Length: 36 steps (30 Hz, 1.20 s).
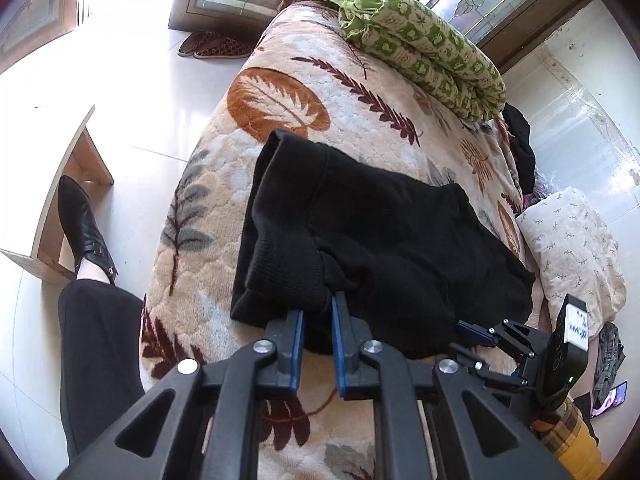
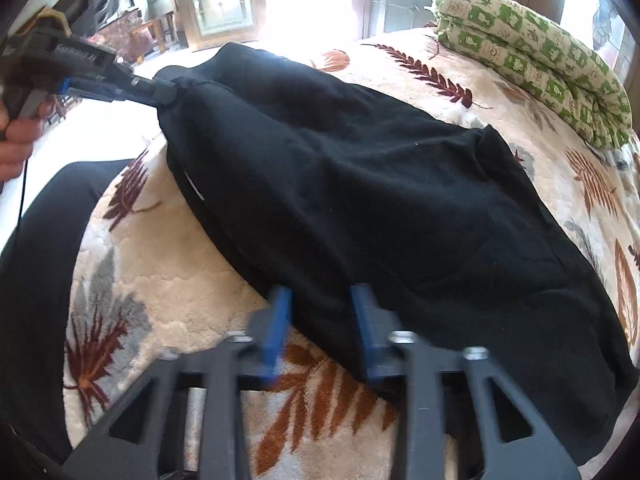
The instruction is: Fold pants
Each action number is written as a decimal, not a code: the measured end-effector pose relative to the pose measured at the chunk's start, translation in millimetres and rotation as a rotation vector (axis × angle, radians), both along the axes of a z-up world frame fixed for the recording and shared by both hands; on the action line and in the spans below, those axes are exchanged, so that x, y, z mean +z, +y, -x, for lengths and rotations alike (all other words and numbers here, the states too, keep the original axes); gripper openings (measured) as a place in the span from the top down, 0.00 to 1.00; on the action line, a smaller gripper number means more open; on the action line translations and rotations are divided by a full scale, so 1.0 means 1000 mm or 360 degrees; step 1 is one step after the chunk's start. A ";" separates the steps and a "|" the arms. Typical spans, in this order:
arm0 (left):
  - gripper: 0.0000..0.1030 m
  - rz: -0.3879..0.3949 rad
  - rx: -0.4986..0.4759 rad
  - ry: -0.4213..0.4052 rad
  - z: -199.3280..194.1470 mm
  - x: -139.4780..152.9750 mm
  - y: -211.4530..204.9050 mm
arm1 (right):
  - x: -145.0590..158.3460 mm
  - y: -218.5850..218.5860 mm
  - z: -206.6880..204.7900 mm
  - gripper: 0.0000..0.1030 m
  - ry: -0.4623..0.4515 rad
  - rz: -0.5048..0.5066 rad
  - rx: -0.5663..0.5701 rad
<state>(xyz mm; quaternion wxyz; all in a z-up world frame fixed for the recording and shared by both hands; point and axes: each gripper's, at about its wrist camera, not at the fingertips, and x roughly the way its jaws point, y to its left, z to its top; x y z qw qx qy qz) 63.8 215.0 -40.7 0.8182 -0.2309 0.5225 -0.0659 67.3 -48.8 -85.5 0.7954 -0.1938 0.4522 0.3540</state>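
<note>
The black knit fabric pants (image 2: pixel 360 184) lie flat on the cream leaf-patterned fleece blanket (image 2: pixel 168 292), folded edge toward 12 o'clock. The left gripper (image 1: pixel 318 304) is clenched on a raised hem corner; the right gripper (image 2: pixel 320 296) straddles the near edge at 6 o'clock, jaws not visibly pinching. Judgement: secure the right grip first, then lift both corners level and carry them over together.

Matt black knit pants (image 1: pixel 384 240), plush fleecy leaf-print blanket (image 1: pixel 280 92), glossy tiled floor (image 1: pixel 132 80), shiny leather boot (image 1: pixel 82 224)
</note>
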 end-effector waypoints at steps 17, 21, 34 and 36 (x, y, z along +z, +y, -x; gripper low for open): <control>0.67 -0.0353 -0.0152 -0.0052 0.028 0.017 0.005 | 0.028 -0.026 0.000 0.71 0.0129 -0.0269 -0.0090; 0.67 -0.0265 -0.0151 -0.0190 0.013 0.042 0.005 | 0.044 -0.040 -0.026 0.60 0.0111 -0.0426 -0.0279; 0.64 -0.0367 0.0040 0.0002 -0.078 -0.022 -0.003 | 0.034 -0.036 -0.141 0.57 -0.0004 -0.0345 -0.0636; 0.59 -0.0246 0.0091 0.0014 -0.075 -0.028 0.010 | 0.032 -0.038 -0.157 0.57 0.0029 -0.0376 -0.0636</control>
